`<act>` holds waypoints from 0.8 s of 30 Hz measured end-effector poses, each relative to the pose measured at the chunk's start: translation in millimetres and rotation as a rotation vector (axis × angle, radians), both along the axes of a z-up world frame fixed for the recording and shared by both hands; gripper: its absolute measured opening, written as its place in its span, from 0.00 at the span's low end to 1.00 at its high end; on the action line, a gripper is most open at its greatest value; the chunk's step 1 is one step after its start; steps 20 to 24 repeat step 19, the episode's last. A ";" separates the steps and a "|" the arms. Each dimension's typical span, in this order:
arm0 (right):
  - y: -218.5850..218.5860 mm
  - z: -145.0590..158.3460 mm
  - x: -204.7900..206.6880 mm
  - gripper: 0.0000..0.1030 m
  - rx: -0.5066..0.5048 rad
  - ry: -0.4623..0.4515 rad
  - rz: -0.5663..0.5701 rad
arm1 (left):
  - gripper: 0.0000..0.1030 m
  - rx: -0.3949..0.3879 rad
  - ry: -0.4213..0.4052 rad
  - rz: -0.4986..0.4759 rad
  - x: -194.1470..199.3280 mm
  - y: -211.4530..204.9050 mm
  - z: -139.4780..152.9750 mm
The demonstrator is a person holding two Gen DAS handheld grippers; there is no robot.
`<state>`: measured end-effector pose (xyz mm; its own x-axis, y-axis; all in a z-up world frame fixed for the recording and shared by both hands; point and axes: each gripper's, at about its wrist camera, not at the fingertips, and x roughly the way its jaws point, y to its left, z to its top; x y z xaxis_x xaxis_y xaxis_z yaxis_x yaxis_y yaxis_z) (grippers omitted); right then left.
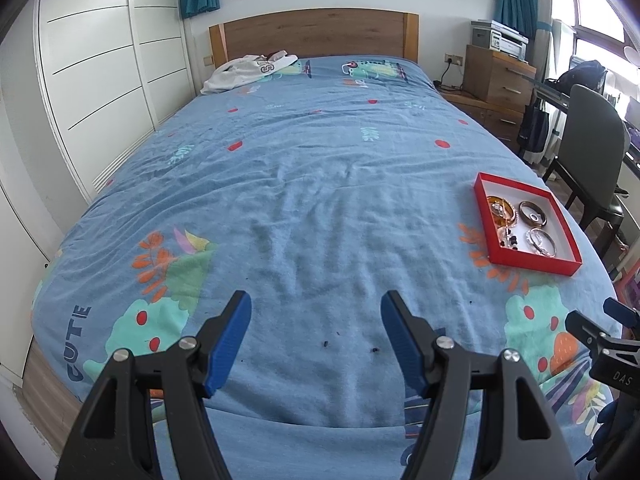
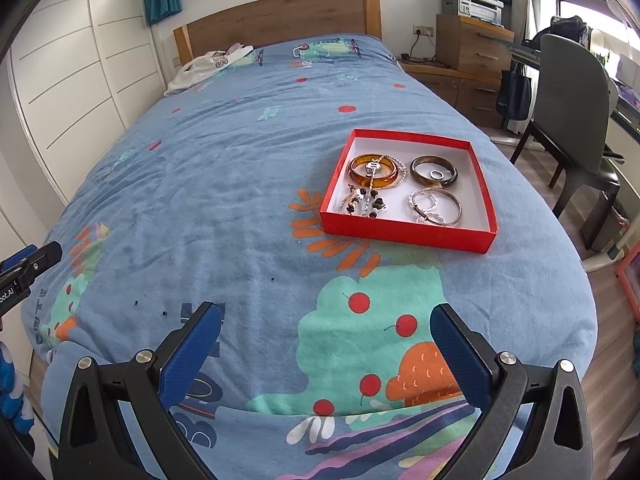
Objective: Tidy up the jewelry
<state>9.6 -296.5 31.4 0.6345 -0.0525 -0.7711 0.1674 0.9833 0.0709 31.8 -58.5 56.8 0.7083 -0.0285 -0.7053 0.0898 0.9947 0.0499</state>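
A shallow red box point(image 2: 404, 233) with a white inside lies on the blue bedspread, right of the bed's middle; it also shows in the left wrist view, red box point(image 1: 532, 263). Inside lie an amber bangle point(image 2: 357, 177), a dark bangle point(image 2: 452, 178) around a small ring point(image 2: 437, 175), silver bangles point(image 2: 454, 210) and a beaded chain point(image 2: 370, 202). A few tiny dark beads point(image 1: 375, 349) lie loose on the cover near the foot. My left gripper point(image 1: 316, 320) and right gripper point(image 2: 326, 330) both hover open and empty above the foot of the bed, well short of the box.
A white garment point(image 1: 240, 70) lies by the wooden headboard point(image 1: 316, 32). White wardrobe doors point(image 1: 100, 80) run along the left. On the right stand a wooden drawer unit point(image 2: 472, 46) with a printer, a grey chair point(image 2: 576, 120) and a desk.
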 end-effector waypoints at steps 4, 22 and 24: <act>-0.8 -2.0 0.7 0.99 0.001 0.006 -0.002 | 0.64 0.000 0.003 -0.007 0.4 -2.4 -1.4; -5.3 -1.2 -2.4 0.99 -0.005 0.002 -0.008 | 0.64 -0.003 0.022 -0.030 -0.5 -7.3 -7.5; -5.3 -1.2 -2.4 0.99 -0.005 0.002 -0.008 | 0.64 -0.003 0.022 -0.030 -0.5 -7.3 -7.5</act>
